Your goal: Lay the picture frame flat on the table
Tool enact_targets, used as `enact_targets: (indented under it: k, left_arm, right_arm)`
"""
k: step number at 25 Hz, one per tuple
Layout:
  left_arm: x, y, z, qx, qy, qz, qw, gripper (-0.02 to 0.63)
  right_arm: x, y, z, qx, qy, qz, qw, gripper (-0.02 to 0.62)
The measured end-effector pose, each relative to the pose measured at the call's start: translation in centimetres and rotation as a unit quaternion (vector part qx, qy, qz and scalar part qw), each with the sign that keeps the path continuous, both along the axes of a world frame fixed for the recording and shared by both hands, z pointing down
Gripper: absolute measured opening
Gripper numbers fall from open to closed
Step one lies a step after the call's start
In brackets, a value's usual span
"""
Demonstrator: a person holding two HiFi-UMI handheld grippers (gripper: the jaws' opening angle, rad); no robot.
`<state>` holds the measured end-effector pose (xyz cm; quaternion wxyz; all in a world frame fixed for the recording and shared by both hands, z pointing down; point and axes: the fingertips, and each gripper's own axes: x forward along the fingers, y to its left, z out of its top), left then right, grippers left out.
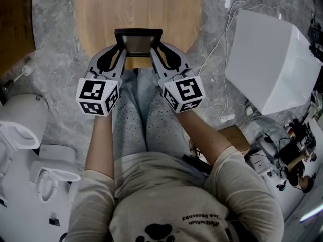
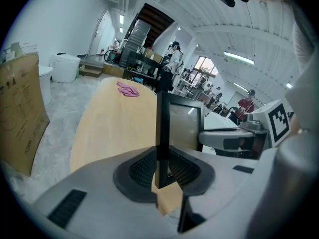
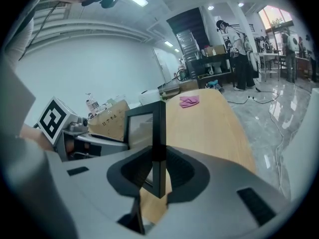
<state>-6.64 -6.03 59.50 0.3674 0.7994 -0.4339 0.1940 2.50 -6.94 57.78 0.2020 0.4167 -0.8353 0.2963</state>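
Note:
The black picture frame (image 1: pixel 138 40) stands upright at the near edge of the wooden table (image 1: pixel 139 6), its glass facing me. My left gripper (image 1: pixel 121 51) is shut on the frame's left side and my right gripper (image 1: pixel 154 51) on its right side. In the left gripper view the frame's edge (image 2: pixel 162 128) runs up from between the dark pads (image 2: pixel 141 169) of the left gripper (image 2: pixel 162 172), which press on it. The right gripper view shows the same: the frame (image 3: pixel 158 133) is pinched by the right gripper (image 3: pixel 158 177). The frame's bottom corner hangs slightly above the tabletop.
A pink cloth (image 2: pixel 128 89) lies at the table's far end. A large white box (image 1: pixel 270 59) and cables sit on the floor to the right. Cardboard (image 2: pixel 20 108) and white containers (image 1: pixel 20 120) are to the left. My knees are just below the table edge.

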Motion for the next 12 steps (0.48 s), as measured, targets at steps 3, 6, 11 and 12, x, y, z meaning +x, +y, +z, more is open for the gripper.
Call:
enact_targets:
  k: [3,6,11,12]
  left_arm:
    - [0.3,0.2,0.9,-0.006,-0.002,-0.003,1.0000,0.080]
    - [0.5,0.4,1.6,-0.012,-0.001,-0.009,0.9999,0.078]
    - [0.8,0.8,3.0,-0.022,-0.005,-0.009,0.9997,0.080]
    - [0.8,0.9,3.3,-0.024,-0.007,-0.008,0.9996,0.080]
  right_arm:
    - [0.3,0.1,1.0,-0.005,0.002,-0.001,1.000,0.091]
    - [0.5,0.2,1.6,-0.009,0.004,-0.003,1.000,0.091]
    - [0.8,0.5,3.1,-0.017,0.007,-0.005,1.000,0.089]
    - [0.8,0.6,3.4,-0.019,0.007,-0.006,1.000,0.089]
